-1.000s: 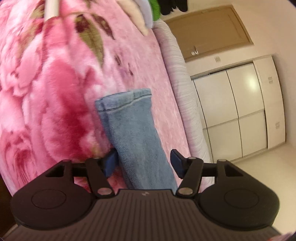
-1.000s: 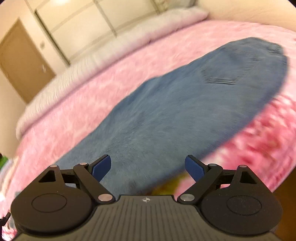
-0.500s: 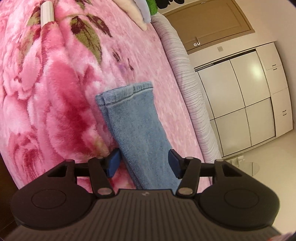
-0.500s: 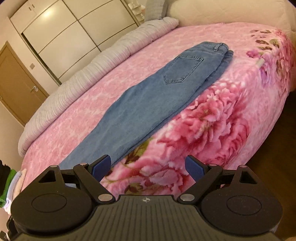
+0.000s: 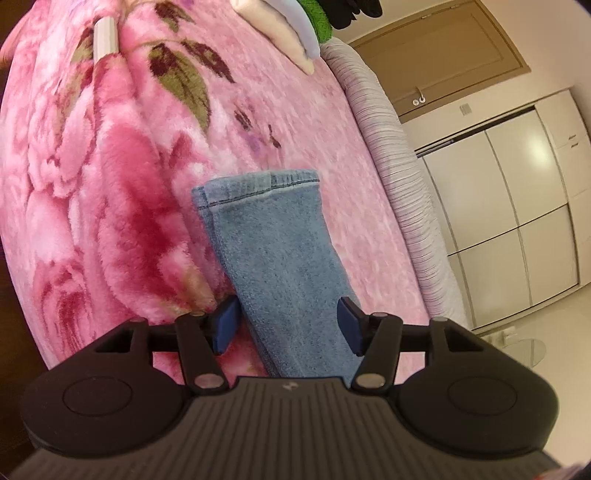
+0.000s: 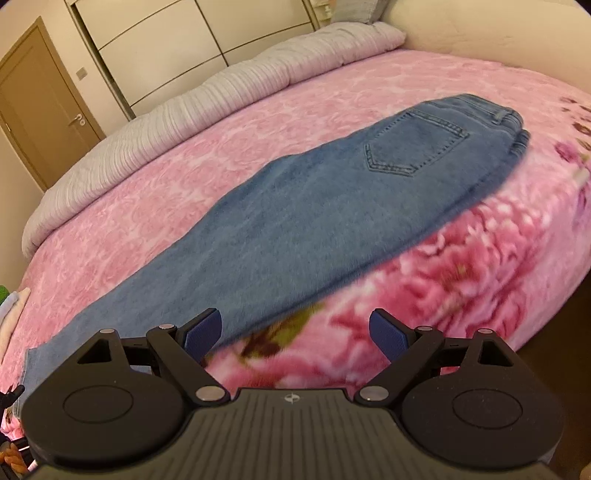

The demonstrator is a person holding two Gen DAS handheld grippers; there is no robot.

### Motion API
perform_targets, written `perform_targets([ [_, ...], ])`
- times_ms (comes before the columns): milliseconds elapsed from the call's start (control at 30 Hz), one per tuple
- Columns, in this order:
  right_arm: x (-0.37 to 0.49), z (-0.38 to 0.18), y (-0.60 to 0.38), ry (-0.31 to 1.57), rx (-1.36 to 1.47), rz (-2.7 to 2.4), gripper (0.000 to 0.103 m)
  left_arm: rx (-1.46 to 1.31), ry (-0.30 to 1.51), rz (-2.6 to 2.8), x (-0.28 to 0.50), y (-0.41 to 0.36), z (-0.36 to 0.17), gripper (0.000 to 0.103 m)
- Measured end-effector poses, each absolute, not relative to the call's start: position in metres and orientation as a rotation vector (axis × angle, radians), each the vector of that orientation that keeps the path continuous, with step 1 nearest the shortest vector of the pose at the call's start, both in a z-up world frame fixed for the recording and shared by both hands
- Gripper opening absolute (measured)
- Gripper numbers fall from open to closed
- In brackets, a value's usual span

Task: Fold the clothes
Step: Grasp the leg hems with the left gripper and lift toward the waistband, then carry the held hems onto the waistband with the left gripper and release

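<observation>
I see the jeans point(image 6: 317, 206) lying flat on the pink blanket point(image 6: 295, 107), folded lengthwise, one leg on the other. Long axis runs along the bed's near edge: waistband w/ back pocket point(image 6: 413, 147) at the far right end, hem point(image 5: 258, 186) at the left end, pointing toward the pile of folded clothes point(image 5: 288, 33). Near long side sits just beside the blanket's drop-off; far side has wide bare blanket up to the grey ribbed bolster point(image 6: 184, 110).

My left claw point(image 5: 290, 325) is wide open, pads either side of the leg near the hem, gripping nothing. Right claw point(image 6: 295, 334) also wide open, holding nothing, above the jeans' near edge approx mid-leg.
</observation>
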State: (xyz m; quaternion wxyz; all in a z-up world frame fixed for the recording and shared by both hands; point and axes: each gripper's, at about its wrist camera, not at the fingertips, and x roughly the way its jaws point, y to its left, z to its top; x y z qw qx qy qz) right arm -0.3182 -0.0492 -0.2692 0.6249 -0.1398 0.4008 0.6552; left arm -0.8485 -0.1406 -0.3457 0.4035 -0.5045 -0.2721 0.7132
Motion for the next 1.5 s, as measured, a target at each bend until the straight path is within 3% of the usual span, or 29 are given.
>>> perform_targets([
  [100,-0.311,-0.27,-0.038,0.927,-0.325,1.491,0.09,-1.267,-0.682,1.81,-0.847,-0.139,-0.345,0.052],
  [167,-0.308,-0.269,-0.034,0.927,-0.323,1.479,0.09,-1.256,-0.652,1.823,-0.846,-0.14,-0.343,0.047],
  [333,-0.307,-0.27,-0.028,0.934,-0.319,1.456,0.09,-1.232,-0.53,1.874,-0.846,-0.139,-0.336,0.015],
  [600,-0.308,-0.285,-0.021,0.984,-0.324,1.434,0.09,-0.815,-0.139,1.829,-0.802,-0.106,-0.264,0.009],
  [733,-0.302,-0.288,-0.016,0.994,-0.321,1.427,0.09,-0.583,0.007,1.62,-0.734,-0.065,-0.228,0.007],
  [867,-0.288,-0.289,-0.012,0.996,-0.288,1.412,0.09,-0.548,0.093,1.391,-0.658,-0.025,-0.229,0.007],
  [967,-0.278,-0.29,-0.01,1.009,-0.274,1.401,0.09,-0.601,0.069,1.341,-0.638,-0.028,-0.244,0.012],
  [1033,-0.275,-0.293,-0.009,1.021,-0.27,1.401,0.09,-0.701,0.038,1.372,-0.657,-0.041,-0.259,0.029],
  [1233,-0.29,-0.305,0.006,1.078,-0.31,1.433,0.09,-0.984,-0.133,1.652,-0.76,-0.116,-0.298,0.04],
  [1500,-0.323,-0.314,0.007,1.083,-0.398,1.461,0.09,-1.379,-0.755,1.714,-0.864,-0.184,-0.352,0.043],
])
